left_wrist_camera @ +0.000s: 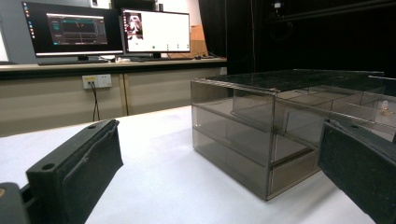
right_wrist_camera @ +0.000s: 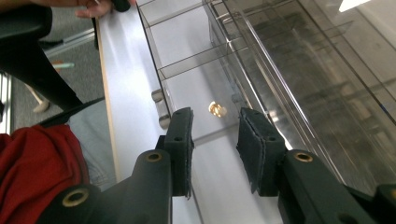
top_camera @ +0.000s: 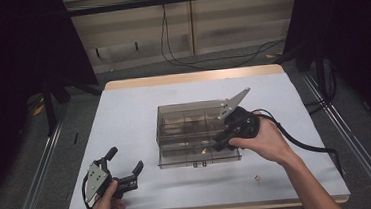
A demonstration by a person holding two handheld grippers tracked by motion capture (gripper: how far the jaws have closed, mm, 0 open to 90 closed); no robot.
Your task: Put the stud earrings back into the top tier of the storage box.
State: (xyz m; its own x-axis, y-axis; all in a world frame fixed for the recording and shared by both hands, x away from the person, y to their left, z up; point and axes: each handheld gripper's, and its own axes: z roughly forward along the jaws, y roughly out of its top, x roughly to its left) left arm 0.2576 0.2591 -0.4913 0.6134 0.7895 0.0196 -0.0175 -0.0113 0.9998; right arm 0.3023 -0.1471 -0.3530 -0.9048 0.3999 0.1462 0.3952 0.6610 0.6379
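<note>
Right gripper (right_wrist_camera: 215,140) hangs over the open drawer (top_camera: 197,156), jaws parted, nothing pinched; a brass piece (right_wrist_camera: 217,109) lies inside near the front wall. Left gripper (top_camera: 126,165), spread wide, rests by the table (top_camera: 124,114) edge, well apart from the clear box (top_camera: 189,116).

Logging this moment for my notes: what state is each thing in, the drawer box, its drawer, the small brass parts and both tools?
Drawer box: upright on the table, clear smoky plastic.
Lower drawer: pulled out toward the person.
Brass part in drawer: lying loose in a compartment, ungripped.
Brass part on table: lying loose outside the box.
Left tool: open, empty, resting apart from the box.
Right tool: open, empty, above the drawer.
</note>
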